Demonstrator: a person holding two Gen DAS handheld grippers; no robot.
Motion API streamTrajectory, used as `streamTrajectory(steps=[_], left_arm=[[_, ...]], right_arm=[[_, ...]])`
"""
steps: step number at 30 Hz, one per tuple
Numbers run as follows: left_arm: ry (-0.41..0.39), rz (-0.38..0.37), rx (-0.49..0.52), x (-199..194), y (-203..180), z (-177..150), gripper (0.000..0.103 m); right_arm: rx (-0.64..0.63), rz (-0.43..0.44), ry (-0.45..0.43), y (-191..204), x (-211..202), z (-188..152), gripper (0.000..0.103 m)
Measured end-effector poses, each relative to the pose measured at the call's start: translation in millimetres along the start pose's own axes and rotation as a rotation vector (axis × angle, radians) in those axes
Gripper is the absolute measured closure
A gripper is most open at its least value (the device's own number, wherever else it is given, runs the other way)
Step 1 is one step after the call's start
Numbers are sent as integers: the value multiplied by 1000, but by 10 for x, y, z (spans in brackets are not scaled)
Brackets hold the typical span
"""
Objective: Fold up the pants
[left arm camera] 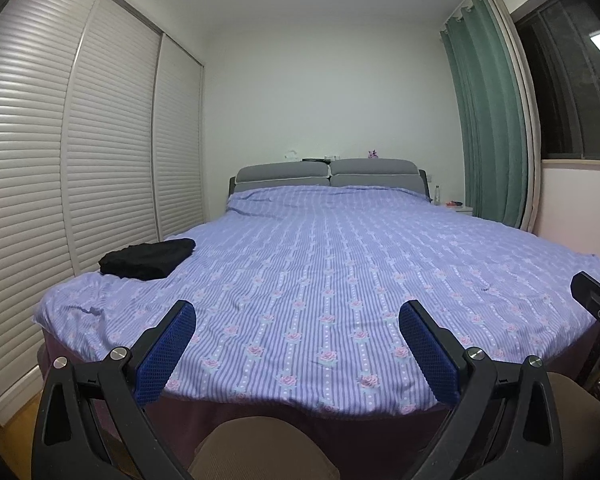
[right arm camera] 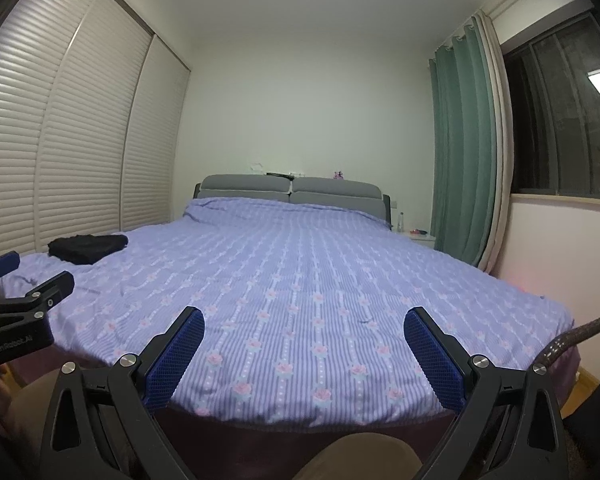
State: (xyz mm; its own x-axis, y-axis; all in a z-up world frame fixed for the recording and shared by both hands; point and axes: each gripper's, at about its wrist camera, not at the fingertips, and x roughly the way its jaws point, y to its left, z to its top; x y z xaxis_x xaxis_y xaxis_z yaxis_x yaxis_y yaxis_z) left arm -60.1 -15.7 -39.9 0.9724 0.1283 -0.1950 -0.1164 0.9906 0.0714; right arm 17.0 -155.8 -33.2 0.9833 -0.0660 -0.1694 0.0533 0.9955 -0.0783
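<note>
- The left gripper (left arm camera: 298, 316) is held above the near edge of the bed (left arm camera: 340, 264), its two blue-padded fingers (left arm camera: 168, 352) spread wide with nothing between them
- The right gripper (right arm camera: 304, 322) is likewise held over the foot of the bed (right arm camera: 320, 264), its blue pads (right arm camera: 436, 356) set far apart and bare of any cloth
- The pants (left arm camera: 148, 258), black and gathered into a compact folded bundle, are seen lying on the lilac striped bedspread near the bed's left edge, well apart from both grippers; in the right wrist view the same bundle (right arm camera: 88, 247) is seen far to the left
- The left gripper is caught at the left margin of the right wrist view (right arm camera: 24, 276), between that camera and the pants
- A grey padded headboard (left arm camera: 328, 174) is seen at the far end of the bed
- White slatted wardrobe doors (left arm camera: 60, 140) are ranged along the left wall
- A green curtain (left arm camera: 488, 120) is hung beside a dark window (left arm camera: 572, 80) on the right
</note>
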Motion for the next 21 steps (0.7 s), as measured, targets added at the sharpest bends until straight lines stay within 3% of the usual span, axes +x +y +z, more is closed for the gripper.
streamTrajectory(steps=[21], left_arm=[[-2,-19,18,-30,-64,1,0]], right_arm=[[6,0,-4,-8,-6,-26,2]])
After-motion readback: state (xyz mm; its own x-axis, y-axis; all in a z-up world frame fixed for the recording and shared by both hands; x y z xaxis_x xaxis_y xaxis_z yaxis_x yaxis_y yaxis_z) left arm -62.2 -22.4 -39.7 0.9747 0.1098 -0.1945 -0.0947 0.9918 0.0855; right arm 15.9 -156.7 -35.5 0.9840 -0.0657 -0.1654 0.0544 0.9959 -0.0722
